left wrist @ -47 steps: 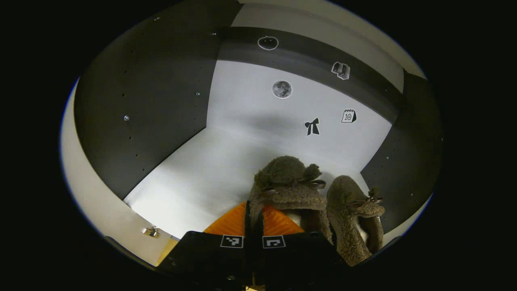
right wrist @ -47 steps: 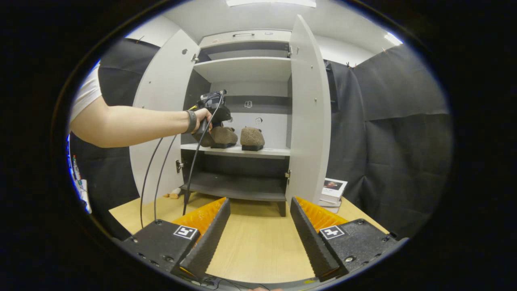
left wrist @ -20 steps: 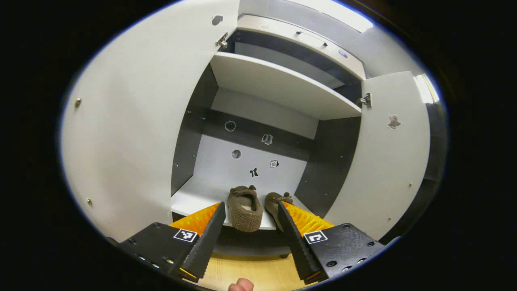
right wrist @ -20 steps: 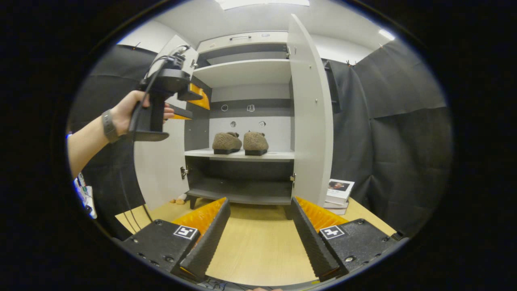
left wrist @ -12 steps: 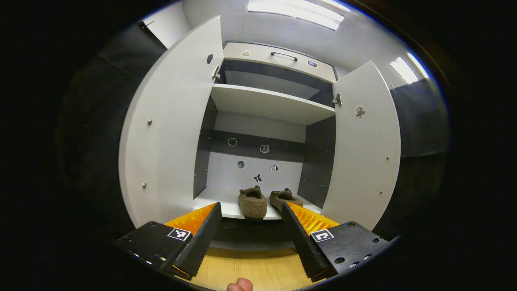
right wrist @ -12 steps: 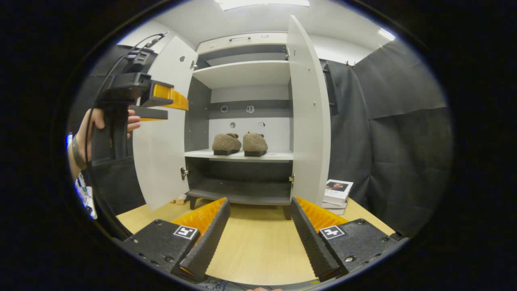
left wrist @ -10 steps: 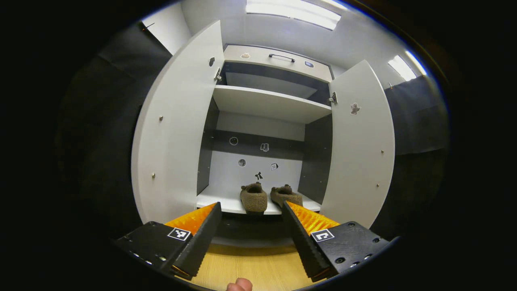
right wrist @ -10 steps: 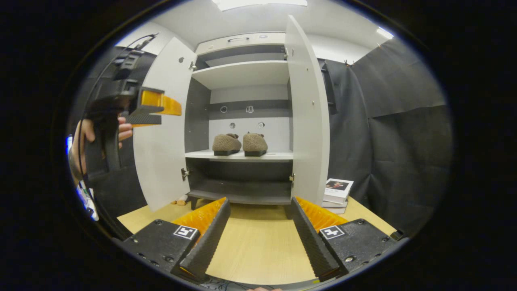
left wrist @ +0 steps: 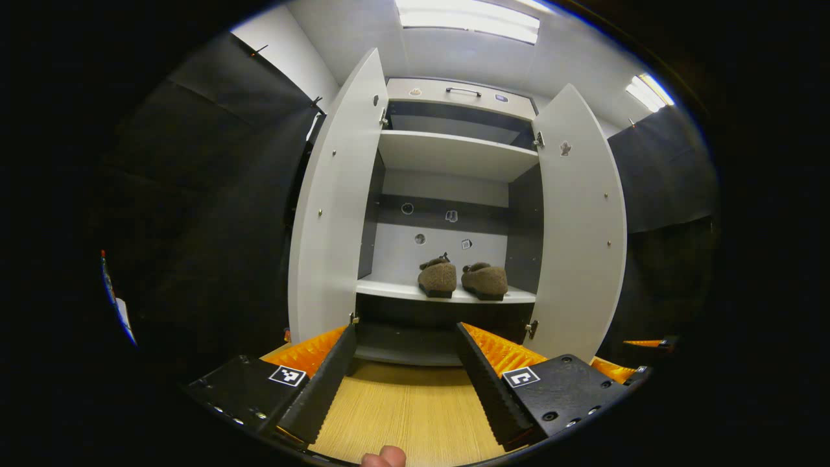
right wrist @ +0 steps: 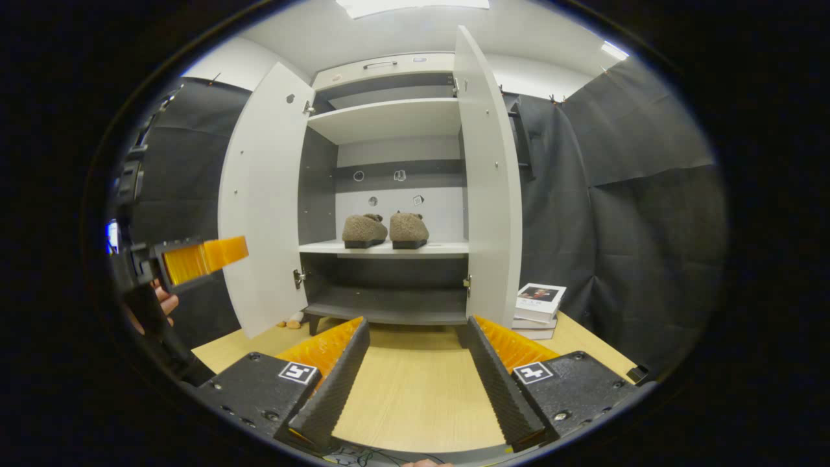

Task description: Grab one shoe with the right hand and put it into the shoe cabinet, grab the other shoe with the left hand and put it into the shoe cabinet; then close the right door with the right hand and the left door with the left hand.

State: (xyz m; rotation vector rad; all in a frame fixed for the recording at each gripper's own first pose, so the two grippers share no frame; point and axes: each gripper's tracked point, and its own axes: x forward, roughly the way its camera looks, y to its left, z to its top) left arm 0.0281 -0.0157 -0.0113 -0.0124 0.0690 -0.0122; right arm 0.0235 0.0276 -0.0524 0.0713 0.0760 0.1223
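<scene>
Two shoes [right wrist: 385, 231] on shelf [right wrist: 447, 248], both doors [right wrist: 262, 194] open.

A pale wooden table [right wrist: 415, 395] carries the shoe cabinet [right wrist: 389, 318], which stands at 12 o'clock, and a stack of books [right wrist: 539, 301] at about 2 o'clock just beside it. On the cabinet's middle shelf [right wrist: 447, 247] two shoes [right wrist: 385, 230] sit side by side, touching, toward the front edge.
</scene>
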